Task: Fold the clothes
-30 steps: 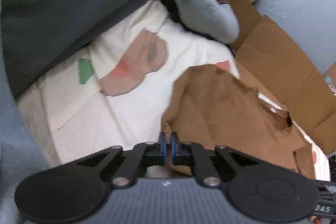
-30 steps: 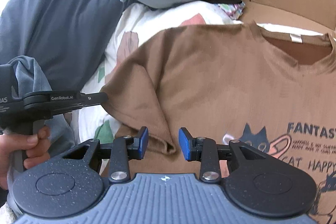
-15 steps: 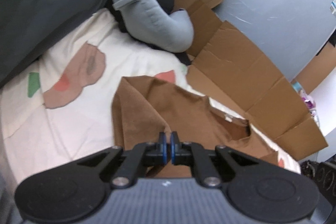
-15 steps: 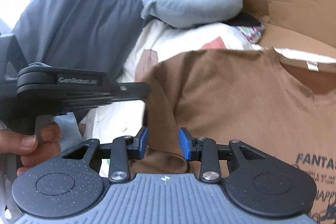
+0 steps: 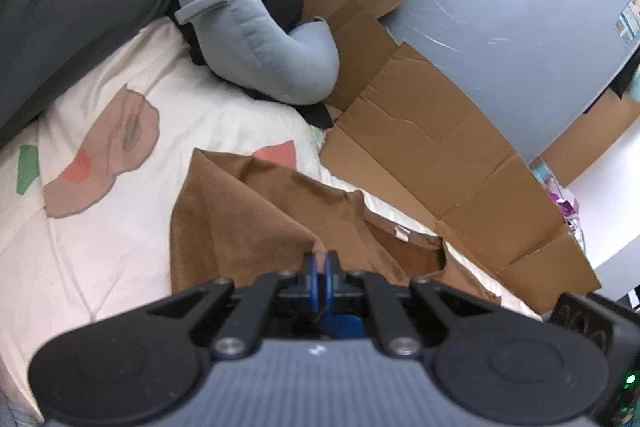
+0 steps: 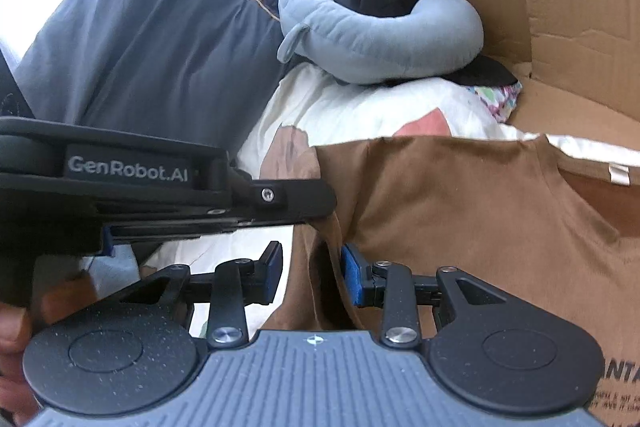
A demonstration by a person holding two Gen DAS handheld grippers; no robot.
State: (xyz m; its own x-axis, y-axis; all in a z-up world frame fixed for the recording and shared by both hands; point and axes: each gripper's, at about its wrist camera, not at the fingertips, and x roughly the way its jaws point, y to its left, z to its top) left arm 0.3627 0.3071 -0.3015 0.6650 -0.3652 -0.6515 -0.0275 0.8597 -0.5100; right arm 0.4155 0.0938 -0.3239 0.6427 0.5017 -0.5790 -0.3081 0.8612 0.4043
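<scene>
Bedsheet (image 5: 224, 115), shirt (image 5: 248, 211) pinched in left gripper (image 5: 320, 269)

Left gripper (image 5: 319, 269) pinching brown T-shirt (image 5: 256, 211) fold, lifted over cream quilt (image 5: 224, 115); grey pillow (image 5: 256, 31) beyond.

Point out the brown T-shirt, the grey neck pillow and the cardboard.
brown T-shirt (image 6: 460, 211): right wrist view, on the chest fabric below the collar.
grey neck pillow (image 5: 256, 39): left wrist view, on its curved middle.
cardboard (image 5: 424, 147): left wrist view, on a flattened panel.
</scene>
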